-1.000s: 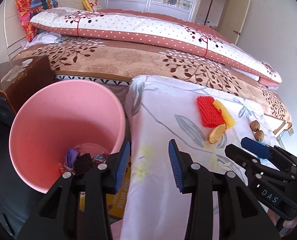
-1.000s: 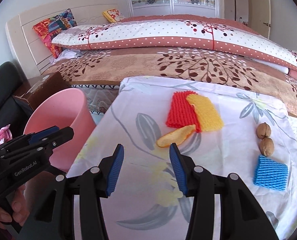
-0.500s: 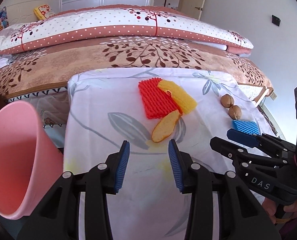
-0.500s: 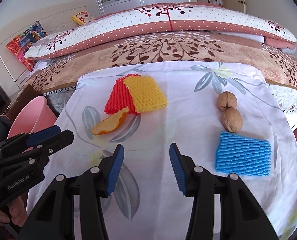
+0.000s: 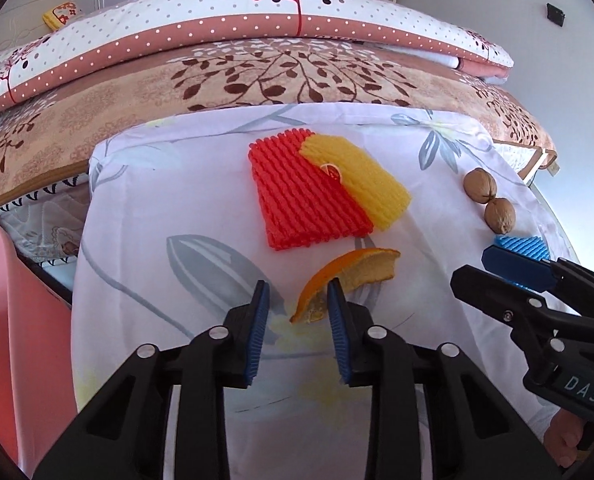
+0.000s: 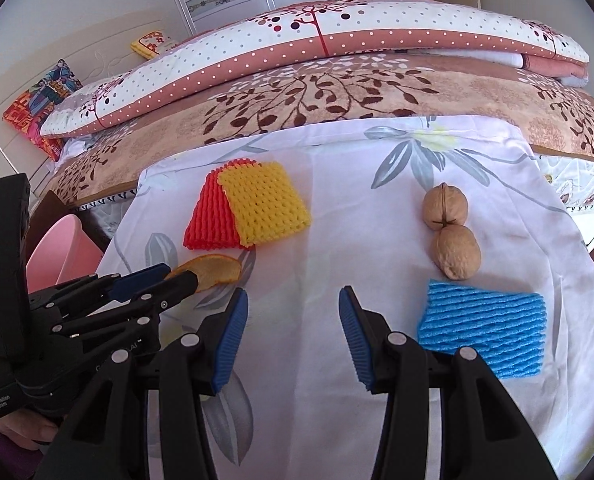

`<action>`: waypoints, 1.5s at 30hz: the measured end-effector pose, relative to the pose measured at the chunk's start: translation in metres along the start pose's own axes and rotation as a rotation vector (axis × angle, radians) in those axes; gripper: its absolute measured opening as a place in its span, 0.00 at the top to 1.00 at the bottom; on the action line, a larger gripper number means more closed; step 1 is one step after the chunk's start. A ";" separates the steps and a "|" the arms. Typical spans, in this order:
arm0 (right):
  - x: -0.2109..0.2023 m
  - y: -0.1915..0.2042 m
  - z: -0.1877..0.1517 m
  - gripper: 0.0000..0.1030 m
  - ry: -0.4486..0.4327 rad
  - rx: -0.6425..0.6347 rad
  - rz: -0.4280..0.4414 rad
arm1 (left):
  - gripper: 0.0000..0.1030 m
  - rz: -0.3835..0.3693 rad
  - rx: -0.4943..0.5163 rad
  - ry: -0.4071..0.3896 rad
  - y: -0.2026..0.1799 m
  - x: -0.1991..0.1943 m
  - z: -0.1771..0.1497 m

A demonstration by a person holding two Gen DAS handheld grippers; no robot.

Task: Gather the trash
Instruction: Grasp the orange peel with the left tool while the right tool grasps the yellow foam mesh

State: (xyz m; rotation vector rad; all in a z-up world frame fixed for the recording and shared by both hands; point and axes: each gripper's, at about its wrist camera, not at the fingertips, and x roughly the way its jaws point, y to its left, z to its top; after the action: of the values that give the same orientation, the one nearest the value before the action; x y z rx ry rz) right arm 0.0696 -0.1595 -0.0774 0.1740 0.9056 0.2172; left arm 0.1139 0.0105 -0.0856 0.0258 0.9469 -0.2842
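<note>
Left wrist, curled orange peel point(image 5: 347, 276), ribbed foam nets point(image 5: 309, 196)

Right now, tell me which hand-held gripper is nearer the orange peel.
Left. The left hand-held gripper has the orange peel partly between its jaws; the right hand-held gripper hovers off to the peel's right, near the blue foam net.
</note>
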 end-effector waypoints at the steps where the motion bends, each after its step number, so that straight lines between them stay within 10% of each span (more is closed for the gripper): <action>1: 0.001 0.000 0.001 0.54 0.001 0.000 0.001 | 0.82 -0.007 0.004 0.000 -0.002 0.000 -0.001; 21: 0.040 0.033 0.046 0.56 -0.006 -0.044 0.049 | 0.93 -0.008 -0.158 -0.057 0.032 -0.046 -0.027; 31: 0.053 0.025 0.041 0.87 0.031 -0.041 -0.008 | 0.93 -0.022 -0.170 -0.059 0.034 -0.049 -0.032; 45: -0.007 0.026 0.029 0.90 -0.045 -0.008 0.015 | 0.93 -0.008 -0.193 -0.122 0.034 -0.081 -0.038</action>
State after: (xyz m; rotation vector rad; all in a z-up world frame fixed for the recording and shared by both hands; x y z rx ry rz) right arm 0.0861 -0.1383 -0.0485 0.1776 0.8588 0.2302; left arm 0.0475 0.0677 -0.0466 -0.1707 0.8495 -0.1987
